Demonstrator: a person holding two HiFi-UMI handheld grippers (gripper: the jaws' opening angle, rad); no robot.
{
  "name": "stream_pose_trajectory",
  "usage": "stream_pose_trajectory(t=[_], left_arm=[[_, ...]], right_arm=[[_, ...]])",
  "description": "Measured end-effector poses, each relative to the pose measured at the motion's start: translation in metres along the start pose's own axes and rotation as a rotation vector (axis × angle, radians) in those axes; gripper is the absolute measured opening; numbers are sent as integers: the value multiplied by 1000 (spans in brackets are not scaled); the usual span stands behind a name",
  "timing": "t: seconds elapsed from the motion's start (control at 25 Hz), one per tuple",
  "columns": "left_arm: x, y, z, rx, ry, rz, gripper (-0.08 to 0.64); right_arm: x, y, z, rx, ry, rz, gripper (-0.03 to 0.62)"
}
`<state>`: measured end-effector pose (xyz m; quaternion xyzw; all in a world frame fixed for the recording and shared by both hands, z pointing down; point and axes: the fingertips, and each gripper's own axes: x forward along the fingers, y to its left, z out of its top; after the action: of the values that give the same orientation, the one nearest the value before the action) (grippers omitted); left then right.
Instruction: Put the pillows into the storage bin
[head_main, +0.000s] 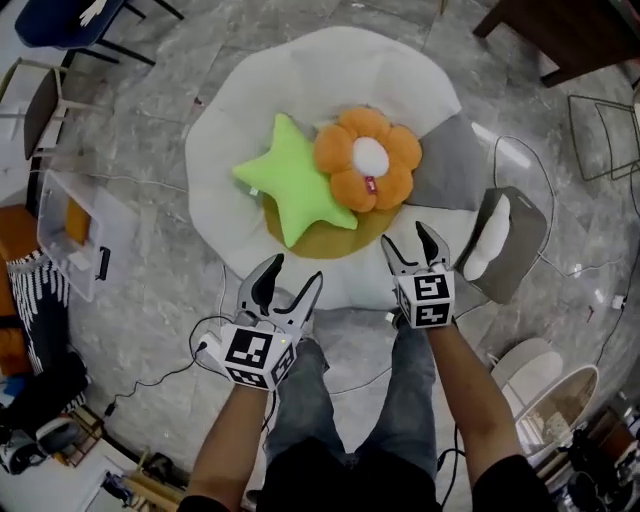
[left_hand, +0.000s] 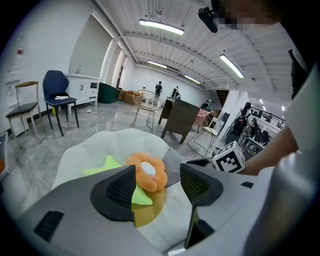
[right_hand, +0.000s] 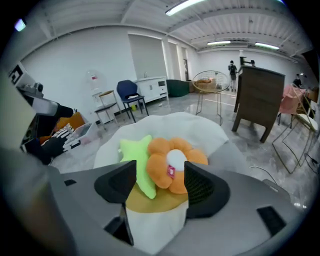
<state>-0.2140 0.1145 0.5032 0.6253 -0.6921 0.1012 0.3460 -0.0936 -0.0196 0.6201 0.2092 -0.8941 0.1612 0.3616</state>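
**Lighting and image quality: bright, even, strongly distorted**

The room is evenly lit from ceiling strip lights (left_hand: 161, 27), and exposure is bright in all three views. The polished floor (head_main: 140, 150) carries a pale sheen without hard glare. Shadows are soft, faint under the pillows (head_main: 290, 180). Both gripper views show heavy barrel distortion and dark, vignetted corners. The jaws nearest the lens read slightly soft.

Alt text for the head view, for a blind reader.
A green star pillow, an orange flower pillow, a yellow round pillow under them and a grey pillow lie on a large white cushion on the floor. The left claw and right claw hover open and empty at its near edge; a clear bin stands at left.
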Motion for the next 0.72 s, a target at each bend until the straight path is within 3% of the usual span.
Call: stream_pose_trajectory(t=[0.32, 0.48, 0.72], left_arm=[[-26, 57, -65, -151, 12, 157, 295], [-19, 76, -89, -150, 22, 164, 295], [-15, 102, -110, -163, 22, 187, 295]], right_arm=[[106, 64, -37, -199, 154, 139, 311], [156, 63, -56, -300, 193, 151, 311], [203, 54, -82, -315, 265, 124, 324]])
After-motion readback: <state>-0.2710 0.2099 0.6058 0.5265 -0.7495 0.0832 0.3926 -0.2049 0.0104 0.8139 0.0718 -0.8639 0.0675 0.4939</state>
